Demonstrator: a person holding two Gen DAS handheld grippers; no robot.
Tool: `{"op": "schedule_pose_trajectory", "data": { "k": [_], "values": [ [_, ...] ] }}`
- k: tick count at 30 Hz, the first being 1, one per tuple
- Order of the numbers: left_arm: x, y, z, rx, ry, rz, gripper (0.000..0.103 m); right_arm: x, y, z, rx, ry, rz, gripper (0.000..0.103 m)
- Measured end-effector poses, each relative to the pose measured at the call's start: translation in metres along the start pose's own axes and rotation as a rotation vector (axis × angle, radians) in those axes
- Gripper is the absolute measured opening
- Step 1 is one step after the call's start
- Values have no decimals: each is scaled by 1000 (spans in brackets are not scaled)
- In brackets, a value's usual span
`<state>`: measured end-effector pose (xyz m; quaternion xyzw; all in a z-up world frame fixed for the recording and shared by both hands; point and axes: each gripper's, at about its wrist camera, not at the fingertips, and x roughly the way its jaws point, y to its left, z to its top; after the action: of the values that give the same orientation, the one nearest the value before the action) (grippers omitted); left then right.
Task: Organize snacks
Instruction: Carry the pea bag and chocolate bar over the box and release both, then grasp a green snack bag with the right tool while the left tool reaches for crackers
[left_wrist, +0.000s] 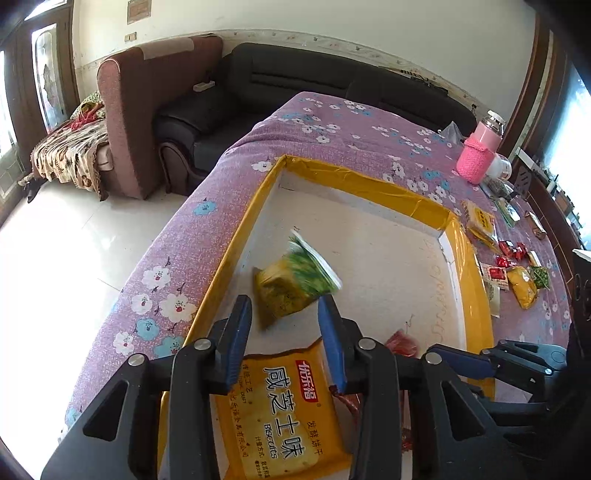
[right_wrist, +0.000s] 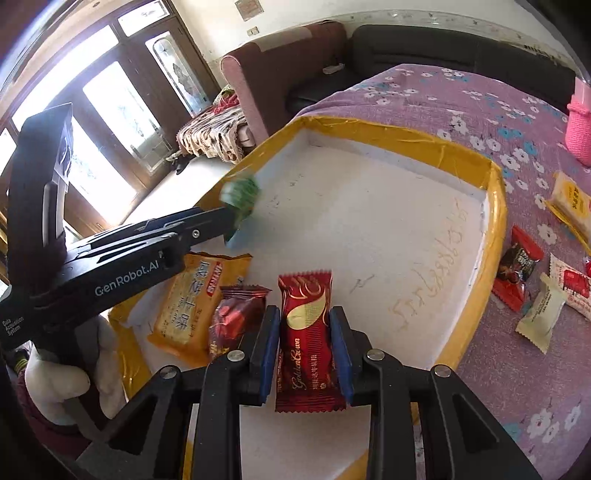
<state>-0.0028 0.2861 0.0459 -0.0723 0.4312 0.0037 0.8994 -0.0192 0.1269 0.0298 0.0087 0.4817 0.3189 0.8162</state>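
A white foam tray with a yellow-taped rim (left_wrist: 369, 184) (right_wrist: 388, 133) lies on the purple floral cloth. My left gripper (left_wrist: 284, 301) (right_wrist: 231, 221) hangs over its near left part with the jaws apart. A blurred green-and-yellow snack packet (left_wrist: 295, 280) (right_wrist: 240, 195) is just past the tips, untouched by the pads. A yellow biscuit pack (left_wrist: 280, 417) (right_wrist: 188, 302) and a red wrapped candy (right_wrist: 236, 317) lie in the tray. My right gripper (right_wrist: 303, 310) (left_wrist: 443, 354) is shut on a dark red Golden Crown bar (right_wrist: 306, 332), held lengthwise over the tray's near edge.
Loose snacks lie on the cloth right of the tray: a yellow pack (left_wrist: 480, 221), red candies (left_wrist: 509, 251), a red packet (right_wrist: 517, 266), a white packet (right_wrist: 539, 314). A pink bottle (left_wrist: 476, 155) stands at the back right. The cloth's left edge drops off toward a sofa (left_wrist: 295, 85).
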Motion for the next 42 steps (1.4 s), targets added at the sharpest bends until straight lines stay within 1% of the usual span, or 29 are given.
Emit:
{"op": "schedule_pose_trajectory", "data": {
  "k": [3,6,7,9,10,11,12,14,16,18,20,21,22,25,27,29,30,31,33,34,35,38,39,40,42],
  "values": [
    [-11,-1,-1,-10,-11,-6,36,-6,1,-3,15,-18,21,34],
    [-37,-10,-4,-5,-64,-22,37,-23,-5,-8,16,-56,16,34],
    [-43,-13,-4,-2,-78,-29,39,-30,-8,-9,17,-68,12,34],
    [-64,-27,-8,8,-123,-73,53,-50,-22,-16,34,-104,-3,34],
    [-71,-33,-10,15,-140,-95,55,-59,-29,-20,43,-119,-11,34],
    [-78,-42,-12,28,-155,-120,59,-73,-42,-24,59,-142,-27,34],
    [-81,-48,-13,37,-161,-137,60,-84,-54,-28,73,-160,-44,35],
    [-87,-65,-18,65,-163,-182,61,-113,-90,-36,119,-211,-106,39],
    [-89,-82,-23,91,-154,-219,61,-139,-128,-43,184,-255,-183,50],
    [-89,-94,-29,107,-146,-244,61,-161,-173,-48,269,-296,-262,50],
    [-87,-106,-33,116,-134,-262,61,-170,-204,-44,313,-314,-320,51],
    [-86,-111,-35,118,-128,-265,61,-171,-220,-41,327,-308,-365,51],
    [-85,-117,-36,123,-120,-265,61,-169,-233,-36,336,-295,-389,51],
    [-84,-127,-41,138,-107,-255,61,-155,-260,-25,380,-252,-397,51],
    [-83,-131,-42,141,-98,-248,61,-142,-267,-17,372,-214,-409,50],
    [-83,-132,-44,141,-93,-239,61,-128,-265,-15,339,-164,-449,45],
    [-82,-134,-44,142,-89,-234,61,-124,-265,-16,331,-145,-439,43],
    [-81,-134,-45,142,-87,-231,61,-124,-263,-19,324,-144,-432,40],
    [-79,-138,-46,143,-79,-231,61,-126,-257,-31,310,-121,-385,37],
    [-77,-140,-46,144,-73,-233,61,-124,-254,-40,307,-109,-360,22],
    [-76,-143,-47,147,-68,-236,61,-126,-251,-48,305,-92,-327,20],
    [-71,-153,-49,166,-59,-250,61,-137,-244,-76,298,-75,-224,18],
    [-69,-158,-50,174,-55,-253,61,-141,-242,-82,293,-73,-219,19],
    [-67,-163,-51,184,-49,-259,61,-147,-241,-89,291,-78,-230,23],
    [-61,-175,-52,197,-30,-276,61,-160,-240,-97,295,-115,-258,24]
  ]
}}
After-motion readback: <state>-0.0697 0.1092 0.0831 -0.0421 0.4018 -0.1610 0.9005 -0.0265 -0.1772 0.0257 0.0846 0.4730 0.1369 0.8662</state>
